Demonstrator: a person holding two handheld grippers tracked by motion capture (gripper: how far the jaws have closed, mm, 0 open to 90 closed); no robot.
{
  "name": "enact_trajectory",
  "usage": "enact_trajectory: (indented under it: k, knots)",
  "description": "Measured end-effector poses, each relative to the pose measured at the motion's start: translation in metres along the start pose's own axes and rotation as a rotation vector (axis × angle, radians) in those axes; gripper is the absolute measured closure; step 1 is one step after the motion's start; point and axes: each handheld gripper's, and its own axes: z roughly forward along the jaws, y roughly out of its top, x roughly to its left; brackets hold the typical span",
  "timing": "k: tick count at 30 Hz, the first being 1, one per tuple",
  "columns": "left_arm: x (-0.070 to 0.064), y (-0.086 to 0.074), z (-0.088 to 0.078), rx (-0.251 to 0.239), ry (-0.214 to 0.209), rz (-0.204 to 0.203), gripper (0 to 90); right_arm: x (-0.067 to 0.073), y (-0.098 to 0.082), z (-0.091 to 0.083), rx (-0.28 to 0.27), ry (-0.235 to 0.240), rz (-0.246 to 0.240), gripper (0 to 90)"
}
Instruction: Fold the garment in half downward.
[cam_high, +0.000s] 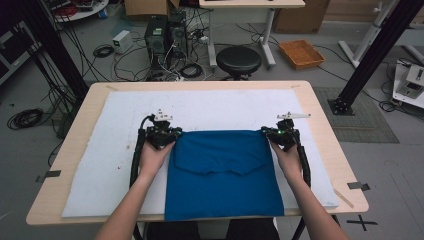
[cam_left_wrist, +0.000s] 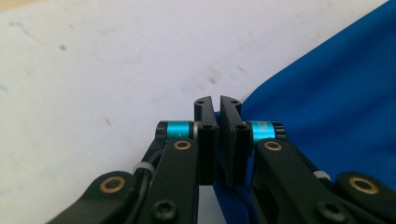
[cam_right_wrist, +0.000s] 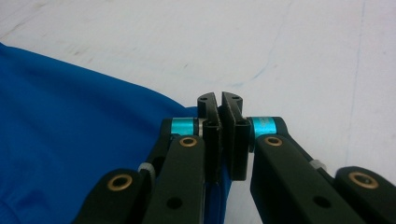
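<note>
A blue cloth (cam_high: 225, 175) lies folded on the white mat (cam_high: 120, 150), its near edge hanging over the table's front. My left gripper (cam_high: 176, 133) is at the cloth's far left corner and is shut on it. My right gripper (cam_high: 264, 131) is shut on the far right corner. In the left gripper view the jaws (cam_left_wrist: 218, 105) are pressed together, with blue cloth (cam_left_wrist: 336, 107) running under them from the right. The right gripper view has the jaws (cam_right_wrist: 219, 100) closed over the cloth's (cam_right_wrist: 70, 126) corner, which comes in from the left.
The mat covers most of the wooden table (cam_high: 325, 130), with bare mat beyond and beside the cloth. Behind the table on the floor are a black stool (cam_high: 238, 60), an orange tray (cam_high: 301, 53), computer boxes (cam_high: 165, 32) and loose cables. Black frame posts (cam_high: 372, 55) flank the table.
</note>
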Motion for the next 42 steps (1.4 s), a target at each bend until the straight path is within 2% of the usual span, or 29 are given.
enact_trajectory:
  k: [2, 6, 8, 9, 10, 11, 15, 17, 19, 21, 23, 24, 25, 27, 28, 30, 34, 38, 40, 42]
  knots:
    - [0.004, 0.007, 0.008, 0.008, 0.016, 0.028, 85.5, -0.003, 0.006, 0.006, -0.006, -0.021, -0.002, 87.3]
    - [0.008, 0.012, 0.020, 0.023, 0.018, 0.039, 85.4, -0.008, 0.012, 0.016, 0.007, -0.041, 0.006, 87.2]
    - [0.009, 0.011, 0.022, 0.017, 0.026, 0.021, 83.7, -0.010, 0.011, 0.020, 0.013, -0.050, 0.004, 87.0]
    - [0.008, 0.011, 0.022, 0.015, 0.038, 0.015, 78.7, -0.010, 0.011, 0.021, 0.019, -0.054, 0.000, 85.6]
    - [0.008, 0.011, 0.020, 0.014, 0.055, 0.005, 70.0, -0.010, 0.010, 0.021, 0.015, -0.062, -0.010, 81.7]
    - [0.007, 0.010, 0.017, 0.004, 0.057, -0.002, 66.0, -0.009, 0.009, 0.020, 0.012, -0.073, -0.016, 79.1]
    - [0.000, -0.002, -0.004, -0.034, 0.047, -0.033, 58.9, -0.006, 0.003, 0.008, -0.006, -0.062, -0.030, 71.6]
    - [-0.007, -0.014, -0.016, -0.041, 0.043, -0.067, 58.9, -0.004, -0.002, -0.001, 0.009, -0.057, -0.031, 69.1]
    - [-0.015, -0.029, -0.024, -0.024, 0.035, -0.097, 59.2, 0.001, -0.010, -0.012, -0.017, -0.051, -0.053, 69.2]
    - [-0.020, -0.042, -0.028, 0.012, -0.005, -0.129, 60.6, 0.007, -0.019, -0.023, -0.013, -0.048, -0.058, 69.2]
    - [-0.023, -0.051, -0.028, 0.030, -0.048, -0.168, 65.8, 0.011, -0.029, -0.031, -0.017, -0.034, -0.050, 69.2]
    - [-0.023, -0.051, -0.028, 0.030, -0.048, -0.168, 66.4, 0.013, -0.034, -0.034, -0.014, -0.028, -0.054, 69.2]
    - [-0.025, -0.054, -0.028, 0.054, -0.056, -0.190, 67.2, 0.014, -0.038, -0.036, -0.008, -0.030, -0.051, 69.2]
    - [-0.025, -0.055, -0.027, 0.055, -0.056, -0.206, 67.8, 0.015, -0.042, -0.038, -0.010, -0.028, -0.048, 69.1]
    - [-0.023, -0.055, -0.025, 0.058, -0.060, -0.236, 67.9, 0.014, -0.047, -0.039, -0.017, -0.020, -0.028, 69.1]
    - [-0.022, -0.054, -0.024, 0.068, -0.041, -0.263, 68.3, 0.012, -0.050, -0.040, -0.022, -0.019, -0.015, 68.5]
    - [-0.019, -0.055, -0.024, 0.085, -0.053, -0.306, 69.0, 0.009, -0.051, -0.040, -0.019, -0.016, -0.001, 68.1]
    - [-0.023, -0.054, -0.023, 0.096, -0.074, -0.307, 69.1, 0.008, -0.052, -0.038, -0.014, -0.007, 0.000, 67.9]
    - [-0.025, -0.054, -0.021, 0.114, -0.048, -0.315, 70.7, 0.008, -0.052, -0.037, -0.013, -0.005, 0.005, 67.9]
    - [-0.025, -0.054, -0.020, 0.110, -0.038, -0.322, 72.6, 0.009, -0.053, -0.037, -0.014, 0.001, 0.009, 67.9]
